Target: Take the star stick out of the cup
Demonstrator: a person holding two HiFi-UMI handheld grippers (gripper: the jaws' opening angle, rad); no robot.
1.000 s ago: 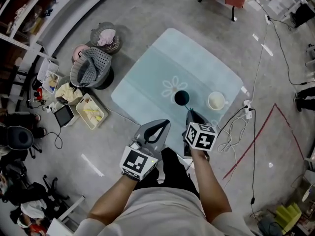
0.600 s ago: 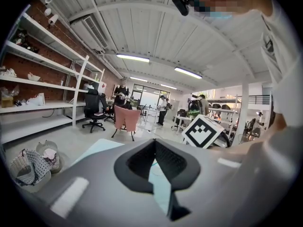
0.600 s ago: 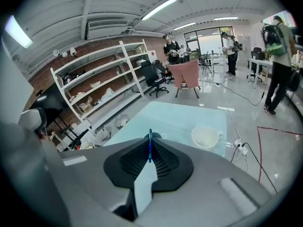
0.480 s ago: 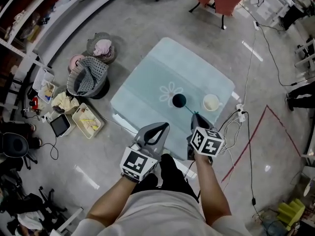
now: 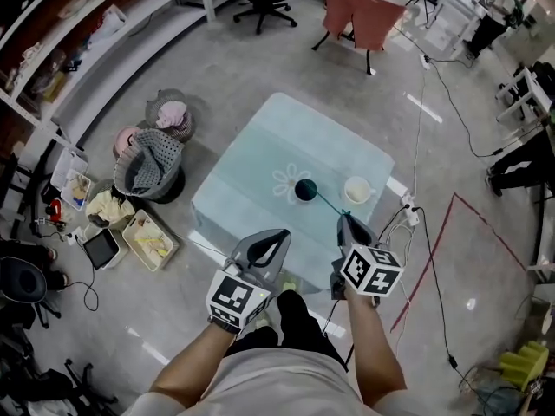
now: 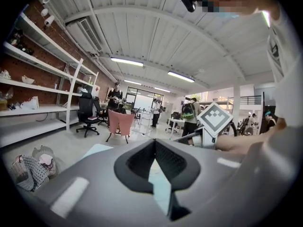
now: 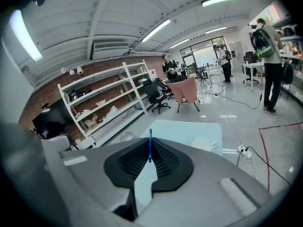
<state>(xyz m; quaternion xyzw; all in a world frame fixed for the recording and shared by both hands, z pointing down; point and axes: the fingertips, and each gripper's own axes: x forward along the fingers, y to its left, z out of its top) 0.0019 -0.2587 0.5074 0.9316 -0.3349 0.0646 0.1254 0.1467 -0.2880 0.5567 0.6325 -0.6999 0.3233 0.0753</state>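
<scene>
Thin blue star stick [image 7: 150, 135] is clamped in right gripper [image 7: 149, 148]. Only the head view shows its far end at the dark round cup [image 5: 303, 189] ahead. Left gripper [image 6: 155, 144] is held closed, empty.

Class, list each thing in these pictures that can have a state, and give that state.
left hand-held gripper: shut, empty.
right hand-held gripper: shut on the star stick.
star stick: gripped, slanting toward the dark cup; whether its end is clear, cannot tell.
dark cup: upright on the table.
white cup: upright, beside it.
</scene>
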